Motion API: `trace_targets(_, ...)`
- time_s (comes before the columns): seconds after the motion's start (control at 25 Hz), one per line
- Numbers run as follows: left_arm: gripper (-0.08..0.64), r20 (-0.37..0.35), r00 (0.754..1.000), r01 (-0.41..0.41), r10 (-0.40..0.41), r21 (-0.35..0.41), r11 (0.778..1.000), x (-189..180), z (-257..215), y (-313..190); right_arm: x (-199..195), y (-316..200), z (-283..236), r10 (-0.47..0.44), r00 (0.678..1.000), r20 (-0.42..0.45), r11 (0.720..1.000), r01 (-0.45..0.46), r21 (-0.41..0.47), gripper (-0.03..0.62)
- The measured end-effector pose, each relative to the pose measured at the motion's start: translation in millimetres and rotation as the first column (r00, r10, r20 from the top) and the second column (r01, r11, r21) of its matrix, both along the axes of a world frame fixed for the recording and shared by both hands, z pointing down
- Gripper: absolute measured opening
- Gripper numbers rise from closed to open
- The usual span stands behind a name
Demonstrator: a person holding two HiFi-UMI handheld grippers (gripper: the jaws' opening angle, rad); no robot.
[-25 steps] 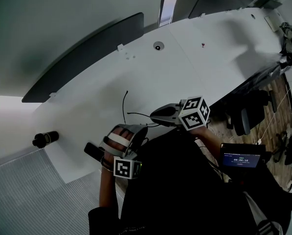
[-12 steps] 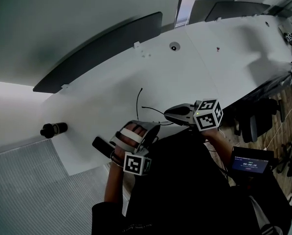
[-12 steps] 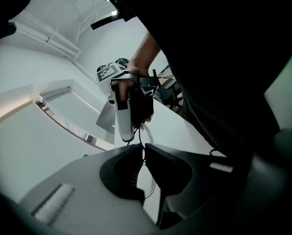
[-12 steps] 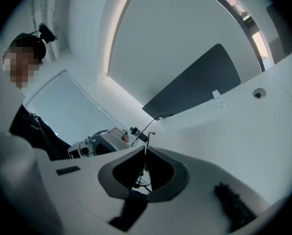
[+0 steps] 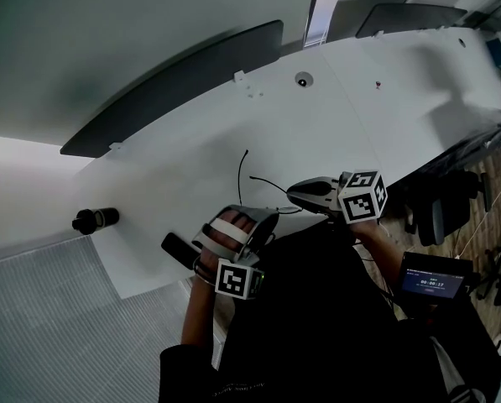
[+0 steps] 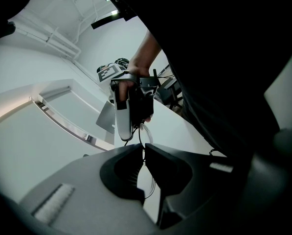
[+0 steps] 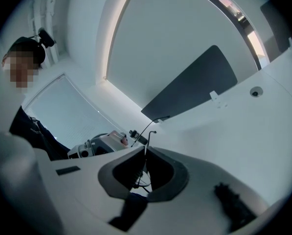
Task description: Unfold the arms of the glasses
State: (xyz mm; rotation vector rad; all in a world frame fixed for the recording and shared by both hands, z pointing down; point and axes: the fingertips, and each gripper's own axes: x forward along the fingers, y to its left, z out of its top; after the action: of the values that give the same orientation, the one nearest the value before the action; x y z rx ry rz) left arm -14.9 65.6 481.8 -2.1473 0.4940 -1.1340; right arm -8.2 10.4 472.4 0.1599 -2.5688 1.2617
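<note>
Glasses point(image 5: 239, 179): thin wire pair, held between both tongs above the white counter point(image 5: 359, 99).
Left tongs point(image 5: 265, 222): closed on the frame.
Right tongs point(image 5: 290, 196): closed on the frame, with one arm jutting out beyond them.
Change over the last second: none, both grips unmoved.
Unfolding judged part done.

Two grippers are showing: the left gripper point(image 5: 267, 222) and the right gripper point(image 5: 294, 194). One pair of glasses point(image 5: 241, 173), wire-thin, is sitting between them. One worktop point(image 5: 359, 116) is carrying it all. One dark cylinder point(image 5: 95, 220) is lying well to the left of the left gripper. One flat dark slab point(image 5: 180, 250), possibly a phone, is lying just beside that gripper. Two dark partition panels point(image 5: 174, 86) are standing beyond both grippers, and one lit screen point(image 5: 435, 280) is glowing off to the right gripper's right.
</note>
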Motion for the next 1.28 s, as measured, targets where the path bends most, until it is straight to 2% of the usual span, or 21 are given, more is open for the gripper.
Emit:
trace_targets(0.2,0.021,0.022,1.0,-0.005,0.006,-0.032,0.999,-1.3,3.5,3.2,2.2,-2.0,0.0,0.02,1.0,0.006,1.0,-0.02,-0.01,0.017)
trace_targets(0.88,0.021,0.0,1.0,0.009,-0.009,-0.017,1.0,-2.3,3.0,0.9,9.2,-9.1,1.8,0.101,0.993,0.056,0.992,-0.097,-0.081,0.018)
trace_targets(1.04,0.021,0.031,1.0,-0.003,0.004,-0.047,0.999,-4.1,10.2,5.8,11.9,-10.5,1.8,0.116,0.991,0.064,0.99,-0.111,-0.09,0.018)
trace_targets(1.28,0.021,0.015,1.0,0.003,-0.003,-0.019,1.0,-3.2,6.3,1.6,15.7,-13.8,2.0,0.135,0.988,0.07,0.987,-0.128,-0.1,0.018)
